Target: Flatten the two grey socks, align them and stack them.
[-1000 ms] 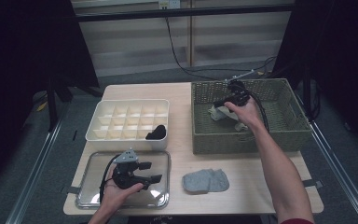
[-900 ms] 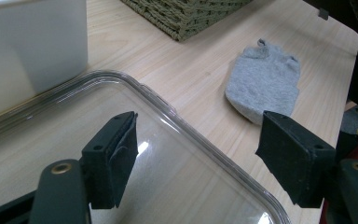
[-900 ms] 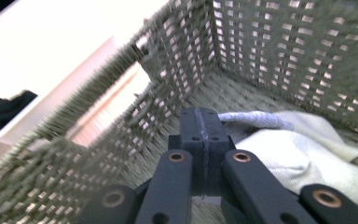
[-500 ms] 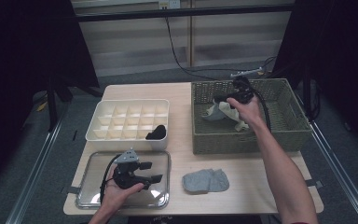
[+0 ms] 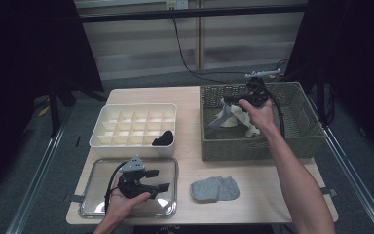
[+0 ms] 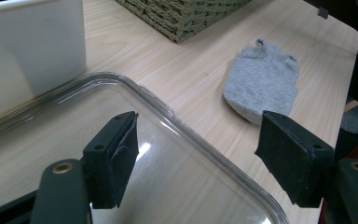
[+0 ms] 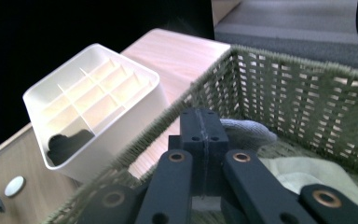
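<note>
One dark sock is sitting in the near right compartment of the white divider box in the high view, a grey sock is lying near the table's front edge, and the right gripper is pinching a grey sock over the wicker basket, so sorting is looking barely begun. Left gripper view: the left gripper, jaws spread and holding nothing, is hovering over the clear tray, with bare wood around the grey sock. Right gripper view: the jaws are pressing together on grey cloth just inside the basket rim, leaving little side room.
</note>
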